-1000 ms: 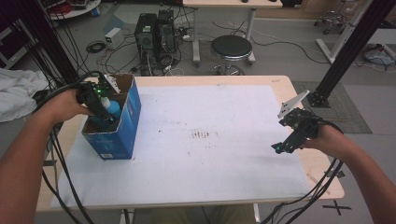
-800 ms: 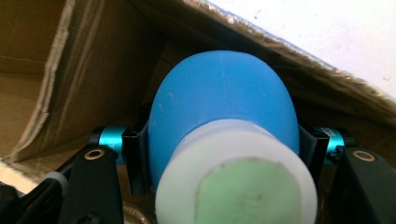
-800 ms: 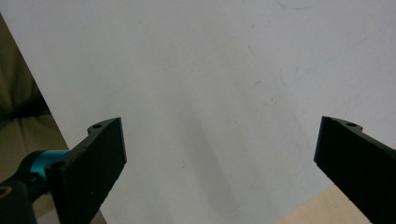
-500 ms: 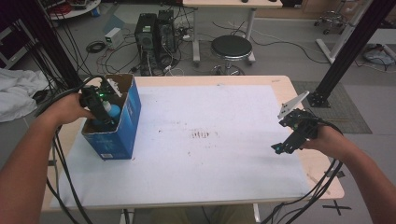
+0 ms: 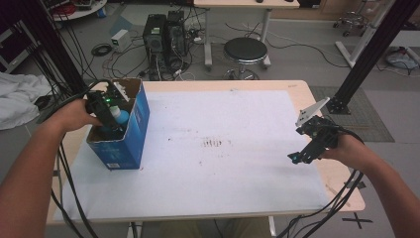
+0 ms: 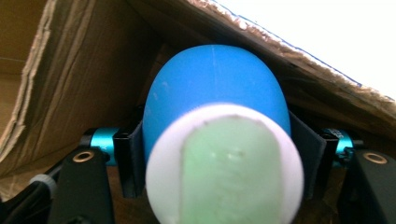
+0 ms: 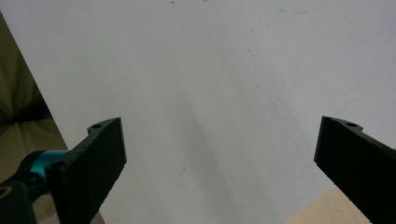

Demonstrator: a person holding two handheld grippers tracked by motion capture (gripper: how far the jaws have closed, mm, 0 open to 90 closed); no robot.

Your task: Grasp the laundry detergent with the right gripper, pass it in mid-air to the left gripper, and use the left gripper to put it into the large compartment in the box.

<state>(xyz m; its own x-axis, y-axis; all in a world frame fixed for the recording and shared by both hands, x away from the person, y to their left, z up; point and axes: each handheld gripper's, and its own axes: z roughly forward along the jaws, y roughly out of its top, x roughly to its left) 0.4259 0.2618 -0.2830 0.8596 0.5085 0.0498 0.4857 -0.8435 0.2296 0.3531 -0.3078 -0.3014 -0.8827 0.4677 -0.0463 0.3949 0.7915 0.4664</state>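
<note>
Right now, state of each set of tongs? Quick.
Left tongs: jaws have just been opening, blue bottle between them inside the cardboard box; whether the pads press it cannot be told.
Right tongs: open, nothing between the jaws, over the table.

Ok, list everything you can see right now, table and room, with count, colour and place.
Bottle: one, blue with a white cap, inside the box between the left jaws.
Box: one, blue cardboard, open top, left side of the table.
Sheet: one, white, smudged, covering most of the table.
Table: one, light wood.
Stool: one, black round seat, behind the table.
Computer towers: two, black, on the floor behind the table.
Cloth: one, white, far left.
Left gripper: black, down in the box; its jaws have just been opening, and the bottle sits between them.
Right gripper: black, jaws wide open, holding nothing, at the table's right edge.
</note>
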